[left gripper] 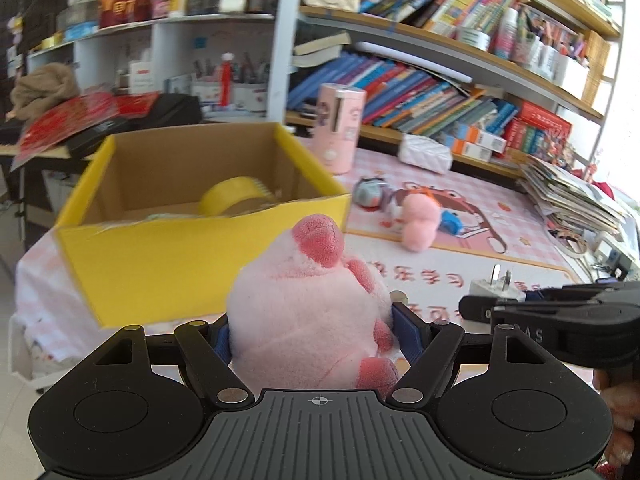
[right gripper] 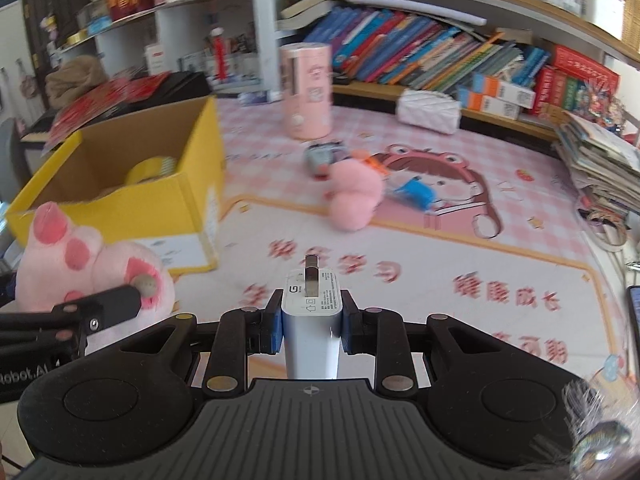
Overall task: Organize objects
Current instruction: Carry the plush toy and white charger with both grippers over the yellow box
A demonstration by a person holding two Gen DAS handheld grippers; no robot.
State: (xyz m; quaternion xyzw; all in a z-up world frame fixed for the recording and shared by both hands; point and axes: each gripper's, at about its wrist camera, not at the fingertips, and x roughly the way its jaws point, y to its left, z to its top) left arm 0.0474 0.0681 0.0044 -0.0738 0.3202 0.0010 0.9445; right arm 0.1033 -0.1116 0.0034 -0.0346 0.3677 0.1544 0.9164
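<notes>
A soft pink plush toy (left gripper: 308,316) is being squeezed by the left gripper (left gripper: 316,332) near the yellow cardboard box's (left gripper: 160,260) front edge. A white plastic charger block (right gripper: 311,320) is being pinched by the right gripper (right gripper: 311,320) over bare pink mat (right gripper: 440,248).

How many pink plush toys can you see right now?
2. One pink plush toy is clamped in the left gripper, near the yellow box. The other pink plush lies on the mat mid-table. More could be hidden inside the box.
</notes>
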